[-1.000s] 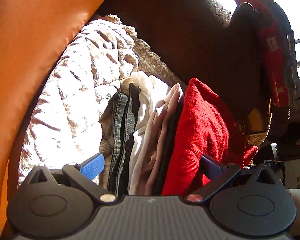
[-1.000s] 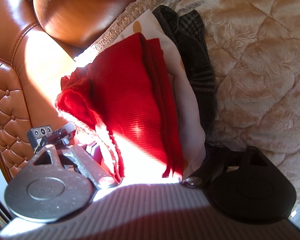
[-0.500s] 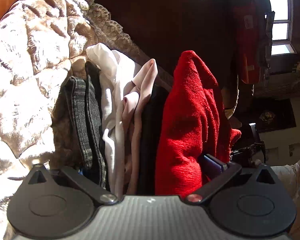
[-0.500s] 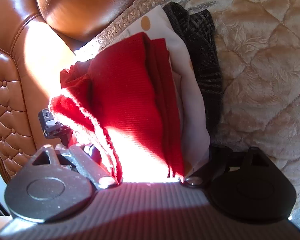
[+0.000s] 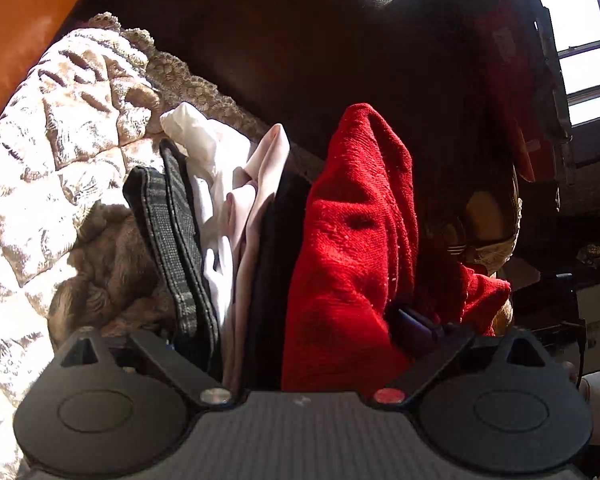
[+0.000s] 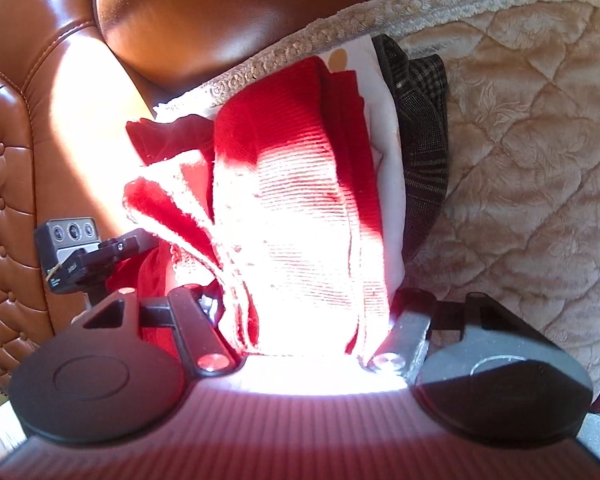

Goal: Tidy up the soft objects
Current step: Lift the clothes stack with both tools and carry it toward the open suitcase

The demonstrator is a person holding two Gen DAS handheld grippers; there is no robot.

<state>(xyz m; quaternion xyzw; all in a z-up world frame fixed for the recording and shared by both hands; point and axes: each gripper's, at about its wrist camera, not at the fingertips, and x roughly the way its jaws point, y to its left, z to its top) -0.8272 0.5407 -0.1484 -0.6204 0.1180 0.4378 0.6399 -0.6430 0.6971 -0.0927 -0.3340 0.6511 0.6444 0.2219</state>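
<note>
On the quilted cover [image 6: 520, 152] of the leather sofa [image 6: 60, 100], a stack of folded clothes [image 5: 260, 248] stands between my two grippers, its layers running lengthwise away from both cameras. From one face to the other: grey checked cloth [image 5: 168, 240], white cloth [image 5: 212, 184], pink cloth [image 5: 256, 216], a dark layer, then the red knit [image 5: 352, 240].

My left gripper [image 5: 300, 360] straddles the whole stack, fingers wide apart around it. My right gripper [image 6: 304, 316] does the same from the opposite end; there the red knit [image 6: 292, 200] fills the gap. Both tools look closed against the bundle, one at each end, neither nearer.

Judgement: any lift or shift turns on keeping the two ends level, since the layers are loose and could slide.

Hard to make out: sun glare washes out the knit near my right fingers. The left fingertips are buried in cloth. I cannot tell whether the stack rests on the cover or hangs clear.
</note>
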